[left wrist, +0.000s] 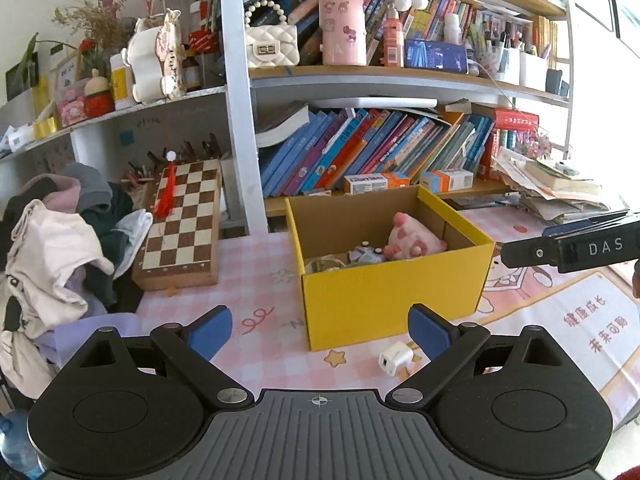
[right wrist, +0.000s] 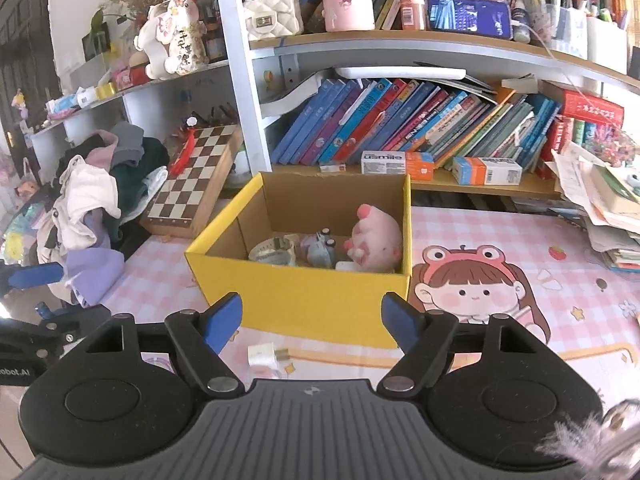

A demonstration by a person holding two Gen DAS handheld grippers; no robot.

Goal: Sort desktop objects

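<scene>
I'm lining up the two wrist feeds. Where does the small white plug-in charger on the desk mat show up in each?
Left wrist: small white charger lies low, right of centre, beside the left gripper's right fingertip.
Right wrist: the charger lies low, left of centre, near the right gripper's left fingertip.
Shared landmark: the yellow cardboard box, just behind it.

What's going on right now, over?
Left gripper and right gripper: jaws open, empty. White charger plug loose on the mat before the yellow box; pink plush already inside. Nothing blocking.
</scene>
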